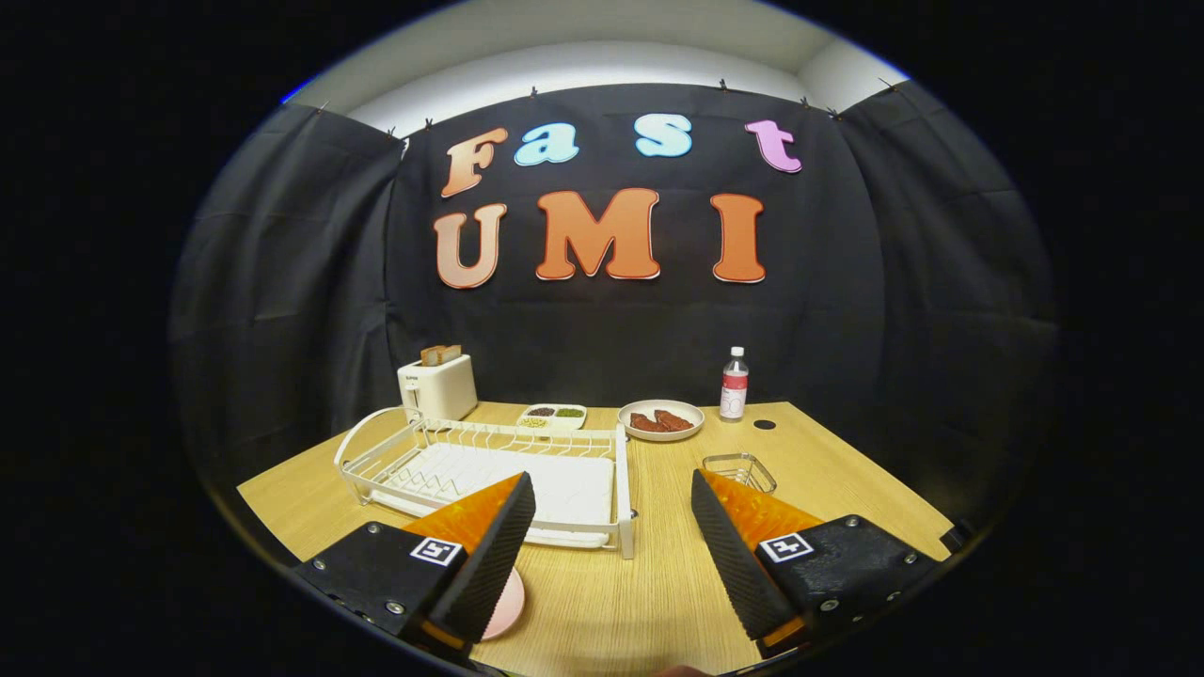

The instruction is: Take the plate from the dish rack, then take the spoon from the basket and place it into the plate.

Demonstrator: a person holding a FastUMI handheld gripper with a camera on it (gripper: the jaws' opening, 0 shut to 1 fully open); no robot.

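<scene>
Plate (508, 606) first: one pink, round plate lies flat on the tabletop (658, 583) near its front edge, just in front of the dish rack (489, 470). Most of it is hidden behind the gripper's left finger (489, 555), so only a curved pink sliver shows. One white wire dish rack sits on the left half of the tabletop, with a white tray inside and a looped handle at its left end; its slots hold nothing. One small clear basket (739, 470) stands on the right half, just beyond the right finger (738, 555); whether a spoon lies in it cannot be told at this size.

Along the back edge stand one white toaster (438, 387) with toast sticking up from its slot, one divided dish (551, 416) with three small fillings, one white bowl (661, 418) holding two brown pieces, and one bottle (734, 384) with a white cap. A dark round spot marks the wood beside the bottle.

The gripper (613, 527) hangs low over the front edge of the tabletop, pointed level toward the back wall. Its jaws stand wide apart and grip nothing; bare wood lies between them.
</scene>
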